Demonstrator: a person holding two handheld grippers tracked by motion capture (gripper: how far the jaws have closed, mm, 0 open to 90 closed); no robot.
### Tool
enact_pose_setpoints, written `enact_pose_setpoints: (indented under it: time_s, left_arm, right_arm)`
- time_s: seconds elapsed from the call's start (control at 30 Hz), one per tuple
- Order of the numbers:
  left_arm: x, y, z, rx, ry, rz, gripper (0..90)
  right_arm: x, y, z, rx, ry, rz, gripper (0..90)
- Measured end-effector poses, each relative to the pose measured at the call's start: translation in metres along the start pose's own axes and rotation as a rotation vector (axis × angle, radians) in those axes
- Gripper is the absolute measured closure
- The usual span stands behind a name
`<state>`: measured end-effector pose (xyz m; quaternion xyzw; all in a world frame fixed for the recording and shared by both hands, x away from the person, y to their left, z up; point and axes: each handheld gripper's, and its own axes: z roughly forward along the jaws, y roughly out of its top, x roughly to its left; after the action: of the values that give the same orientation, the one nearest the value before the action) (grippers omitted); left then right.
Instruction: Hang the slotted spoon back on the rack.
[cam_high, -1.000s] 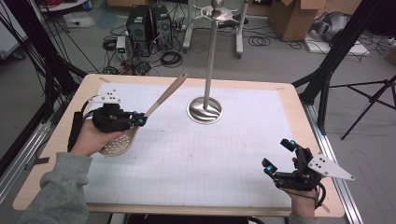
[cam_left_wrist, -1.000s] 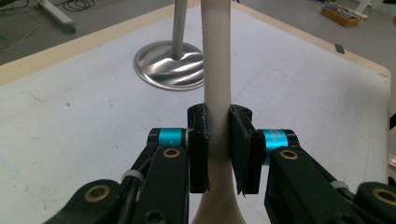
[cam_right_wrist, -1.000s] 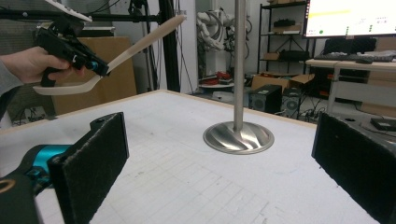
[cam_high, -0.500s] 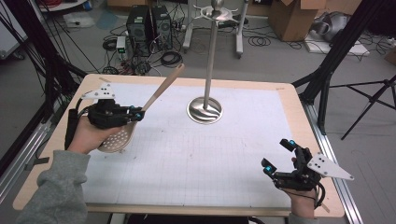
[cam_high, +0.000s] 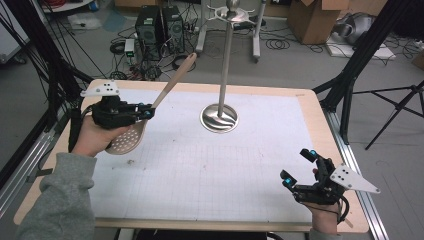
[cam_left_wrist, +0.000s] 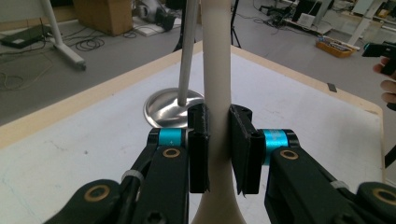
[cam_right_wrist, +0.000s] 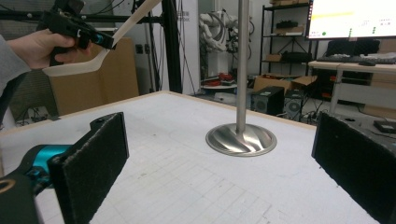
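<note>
High view: your left gripper (cam_high: 145, 112), left of centre, clamps a beige slotted spoon (cam_high: 125, 140) by its handle, lifted off the table (cam_high: 200, 170). Right gripper (cam_high: 300, 167), lower right, jaws apart, nothing between them. Left gripper view: pads pinch the handle at centre. Right gripper view: spoon upper left, stand (cam_right_wrist: 241, 137) centre. No legible writing.

We note a grey floor (cam_high: 300, 65) past the far edge of the tabletop (cam_high: 310, 120), strewn with black cables (cam_high: 280, 44). Two dark computer towers (cam_high: 160, 25) stand beyond the far left corner, cardboard boxes (cam_high: 312, 17) beyond the far right. Black frame struts (cam_high: 360, 65) flank both sides. A lit monitor (cam_right_wrist: 352, 18) sits on a desk (cam_right_wrist: 355, 70).
</note>
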<state>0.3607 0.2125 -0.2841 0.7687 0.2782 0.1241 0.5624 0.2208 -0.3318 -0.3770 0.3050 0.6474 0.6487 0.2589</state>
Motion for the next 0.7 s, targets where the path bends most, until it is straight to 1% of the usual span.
enact_pose_setpoints:
  time_s: [0.1, 0.17, 0.2, 0.27, 0.33, 0.4, 0.47, 0.5, 0.53, 0.6, 0.7]
  left_arm:
    - [-0.001, 0.006, -0.001, -0.002, 0.004, 0.015, 77.8]
    - [-0.001, 0.009, -0.001, -0.007, -0.003, 0.01, 77.8]
    - [-0.001, 0.011, -0.001, 0.0, -0.002, 0.009, 77.8]
    - [-0.001, 0.014, -0.001, 0.014, 0.004, 0.021, 77.8]
    - [-0.002, 0.017, -0.001, 0.017, 0.005, 0.025, 77.8]
    - [-0.003, 0.021, -0.001, 0.007, 0.002, 0.025, 77.8]
    - [-0.006, 0.025, -0.001, -0.008, -0.002, 0.031, 77.8]
    - [-0.007, 0.027, -0.002, -0.011, -0.005, 0.041, 77.8]
    - [-0.008, 0.028, -0.002, -0.018, -0.007, 0.041, 77.8]
    - [-0.01, 0.032, -0.002, -0.015, -0.003, 0.051, 77.8]
    - [-0.008, 0.036, -0.001, -0.016, 0.0, 0.045, 77.8]
  right_arm:
    - [-0.002, -0.002, -0.001, -0.002, -0.003, 0.01, 2.6]
    - [-0.002, -0.002, -0.001, 0.0, -0.002, 0.01, 2.6]
    - [-0.002, -0.002, -0.001, -0.002, -0.002, 0.013, 2.6]
    - [-0.003, -0.002, -0.001, -0.003, -0.003, 0.007, 2.6]
    - [-0.002, -0.001, -0.002, -0.006, -0.002, 0.007, 2.6]
    - [-0.003, -0.002, -0.002, -0.004, -0.002, 0.006, 2.6]
    - [-0.002, -0.002, -0.001, -0.002, -0.002, 0.011, 2.6]
    - [-0.002, -0.003, -0.001, -0.001, -0.001, 0.009, 2.6]
    - [-0.002, -0.003, -0.001, 0.0, -0.001, 0.011, 2.6]
    - [-0.002, -0.003, -0.001, -0.001, 0.0, 0.01, 2.6]
    - [0.001, -0.002, -0.001, 0.0, 0.007, 0.012, 2.6]
